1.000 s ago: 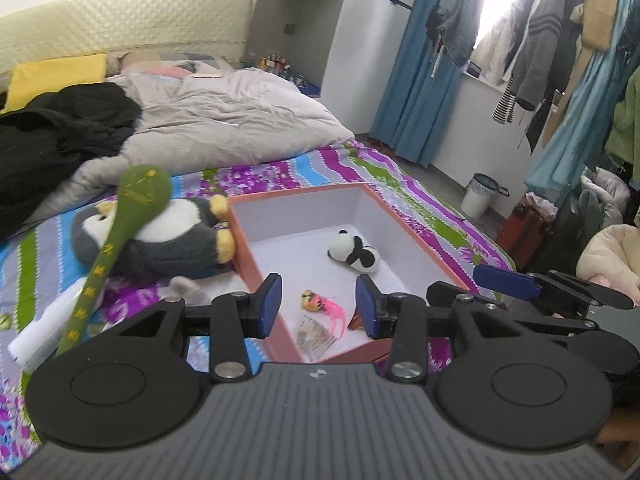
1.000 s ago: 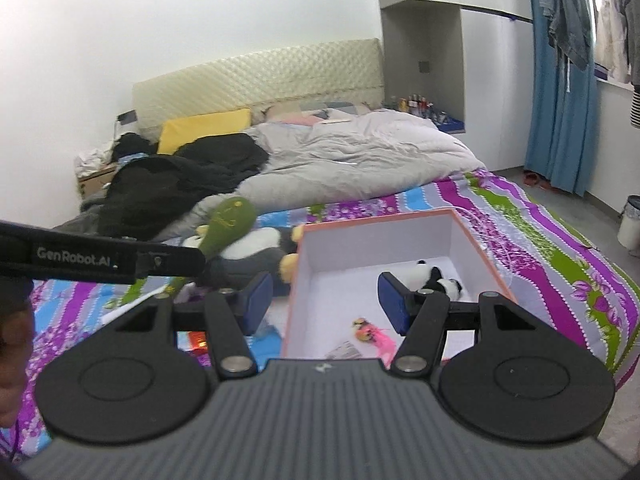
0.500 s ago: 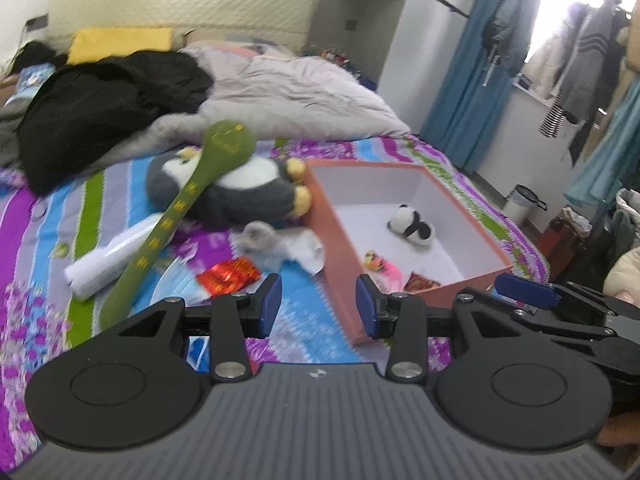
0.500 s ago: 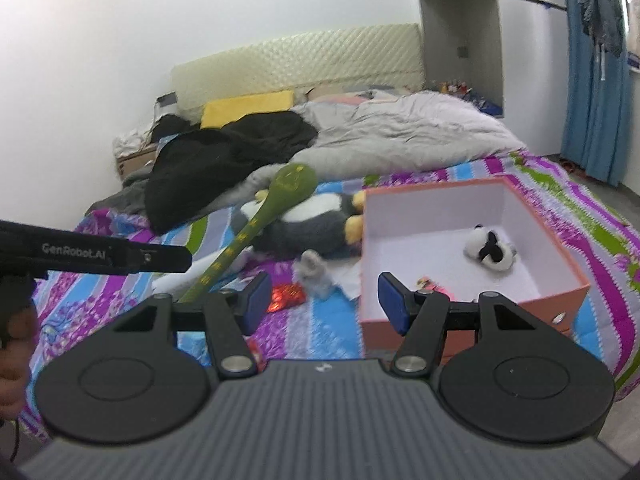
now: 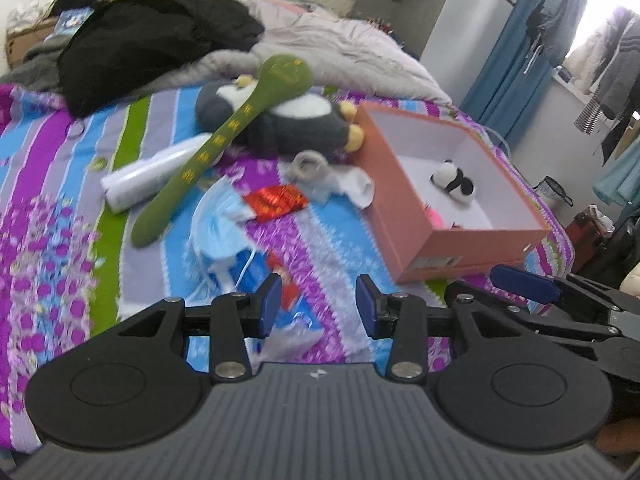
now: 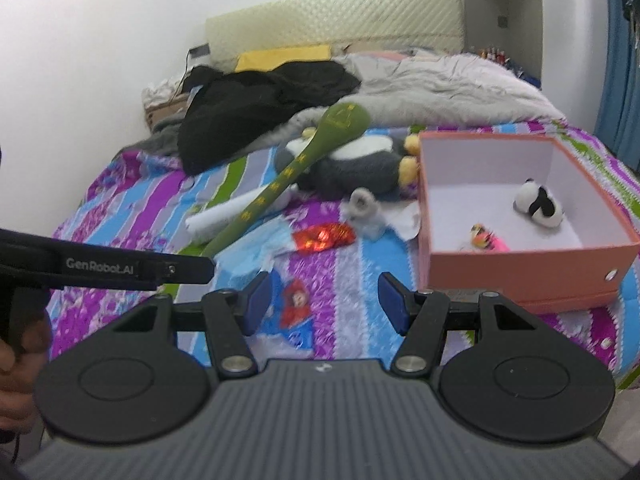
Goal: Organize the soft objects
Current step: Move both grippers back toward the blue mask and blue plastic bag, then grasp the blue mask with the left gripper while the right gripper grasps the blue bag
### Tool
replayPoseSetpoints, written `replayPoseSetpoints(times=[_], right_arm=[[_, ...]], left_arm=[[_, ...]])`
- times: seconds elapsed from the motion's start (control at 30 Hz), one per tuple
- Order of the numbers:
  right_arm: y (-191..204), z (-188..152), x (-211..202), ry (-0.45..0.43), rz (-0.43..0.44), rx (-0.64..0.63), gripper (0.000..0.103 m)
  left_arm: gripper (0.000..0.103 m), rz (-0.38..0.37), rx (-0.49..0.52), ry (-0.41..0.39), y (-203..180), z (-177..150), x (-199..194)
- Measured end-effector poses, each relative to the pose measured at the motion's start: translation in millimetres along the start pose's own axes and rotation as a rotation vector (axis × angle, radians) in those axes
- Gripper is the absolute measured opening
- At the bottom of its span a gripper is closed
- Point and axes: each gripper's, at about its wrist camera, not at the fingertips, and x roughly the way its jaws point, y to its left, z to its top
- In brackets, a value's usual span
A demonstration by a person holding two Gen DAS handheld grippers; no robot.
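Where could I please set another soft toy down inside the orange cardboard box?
The orange cardboard box has bare white floor along its back wall and left side. The small panda plush fills the right side, and a pink and orange toy lies near the front wall. Outside, the bedspread left of the box is crowded.

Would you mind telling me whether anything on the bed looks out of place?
Yes: a crumpled blue face mask, a shiny red foil wrapper and a white plastic roll lie among the plush toys beside the orange cardboard box. They look like litter, not soft toys.
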Motion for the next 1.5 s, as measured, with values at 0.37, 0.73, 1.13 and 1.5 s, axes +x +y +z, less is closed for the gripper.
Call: replayPoseSetpoints(times=[0.37, 0.73, 1.13, 1.5], right_arm=[[13.4, -18.7, 35.1, 0.105, 0.023, -0.010, 0.061], [10.2, -21.6, 78.3, 0.199, 0.026, 0.010, 0.061], [14.5, -17.7, 135.7, 0.316, 0.078, -0.003, 0.061], [33.9, -12.3, 182.3, 0.385, 0.183, -0.017, 0.063]], left_arm=[[0.049, 0.055, -0.068, 0.070, 38.4, -8.4, 26.2], [0.054, 0.078, -0.067, 0.129, 59.6, 13.1, 70.5], [0.054, 0.112, -0.105, 0.179, 93.2, 39.0, 132.1], [0.060, 0.138, -0.130, 0.204, 118.0, 58.8, 175.8]])
